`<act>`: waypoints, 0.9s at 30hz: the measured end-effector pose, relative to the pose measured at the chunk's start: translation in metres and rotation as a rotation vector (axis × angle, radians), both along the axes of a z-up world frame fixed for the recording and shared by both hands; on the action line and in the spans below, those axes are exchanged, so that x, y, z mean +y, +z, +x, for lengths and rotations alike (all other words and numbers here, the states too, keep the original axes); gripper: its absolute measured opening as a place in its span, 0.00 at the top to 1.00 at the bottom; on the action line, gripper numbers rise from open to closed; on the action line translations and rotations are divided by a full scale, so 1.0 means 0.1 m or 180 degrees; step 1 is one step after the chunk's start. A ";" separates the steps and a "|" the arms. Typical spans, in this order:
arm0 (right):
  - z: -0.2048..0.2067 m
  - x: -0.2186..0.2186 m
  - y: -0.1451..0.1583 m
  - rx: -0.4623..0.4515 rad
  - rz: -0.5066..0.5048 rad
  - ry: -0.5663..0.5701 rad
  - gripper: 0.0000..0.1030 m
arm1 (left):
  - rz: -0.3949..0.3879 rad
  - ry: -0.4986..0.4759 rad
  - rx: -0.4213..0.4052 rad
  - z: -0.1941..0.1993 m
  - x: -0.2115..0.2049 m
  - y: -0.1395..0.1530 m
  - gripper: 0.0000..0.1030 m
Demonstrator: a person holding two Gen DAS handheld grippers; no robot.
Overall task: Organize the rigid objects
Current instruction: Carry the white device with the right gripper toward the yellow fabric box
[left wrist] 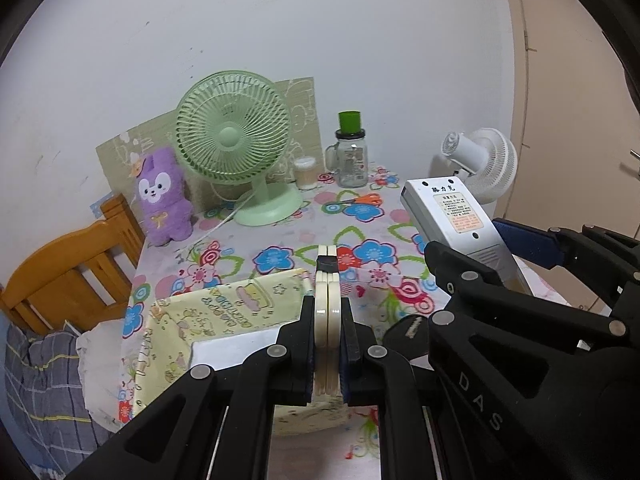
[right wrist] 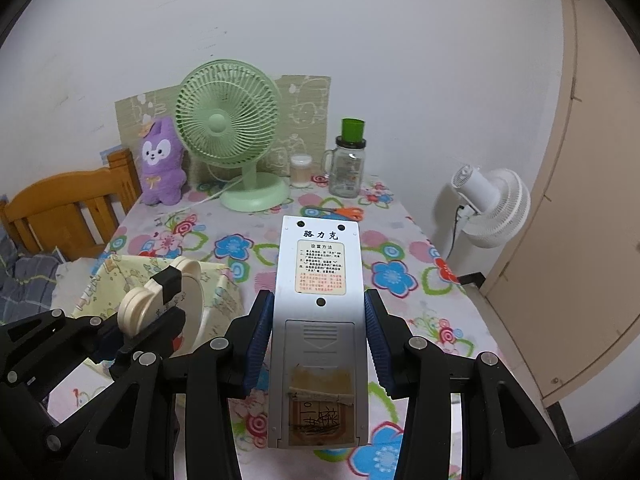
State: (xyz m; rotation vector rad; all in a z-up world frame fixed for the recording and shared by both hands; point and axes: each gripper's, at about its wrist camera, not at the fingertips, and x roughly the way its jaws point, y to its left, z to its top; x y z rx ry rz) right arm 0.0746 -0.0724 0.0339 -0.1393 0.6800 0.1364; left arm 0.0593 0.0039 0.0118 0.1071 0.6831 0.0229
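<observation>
Left tongs [left wrist: 327, 344] are clamped on a cream disc-shaped case [left wrist: 327, 312], held edge-up above the yellow fabric bin [left wrist: 224, 308]. Right tongs [right wrist: 318, 344] grip a white remote control [right wrist: 320, 280], back side up, above the flowered tabletop [right wrist: 400, 276]. A green fan [right wrist: 228, 128] stands at the rear.

surface: table [right wrist: 400, 248] under a floral cloth, you face it from the near edge
back left: purple plush toy [right wrist: 160, 160], upright
back centre: green desk fan [right wrist: 228, 136], its white cord running left over the cloth
behind them: patterned board [right wrist: 308, 108], upright against the wall
back right: small lidded cup [right wrist: 301, 170], beside it a glass mug-jar [right wrist: 347, 168] with a green cap
mid right: orange-handled scissors [right wrist: 340, 212], flat
near left: yellow printed box [left wrist: 208, 320], open top
</observation>
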 end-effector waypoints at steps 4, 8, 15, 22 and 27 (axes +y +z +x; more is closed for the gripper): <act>0.07 0.14 -0.01 0.0049 -0.0001 0.0042 0.54 | -0.0005 0.0048 0.0046 0.04 0.14 -0.01 0.93; 0.12 0.25 -0.05 0.0121 -0.0002 0.0063 0.54 | -0.0011 0.0085 0.0096 0.09 0.26 -0.05 0.93; 0.24 0.49 -0.15 0.0263 -0.0014 0.0121 0.54 | -0.0042 0.0179 0.0175 0.14 0.50 -0.13 0.93; 0.35 0.69 -0.28 0.0474 0.0028 0.0128 0.54 | -0.0070 0.0214 0.0322 0.23 0.71 -0.24 0.93; 0.43 0.82 -0.39 0.0619 0.0024 0.0096 0.54 | -0.0102 0.0210 0.0428 0.29 0.83 -0.32 0.93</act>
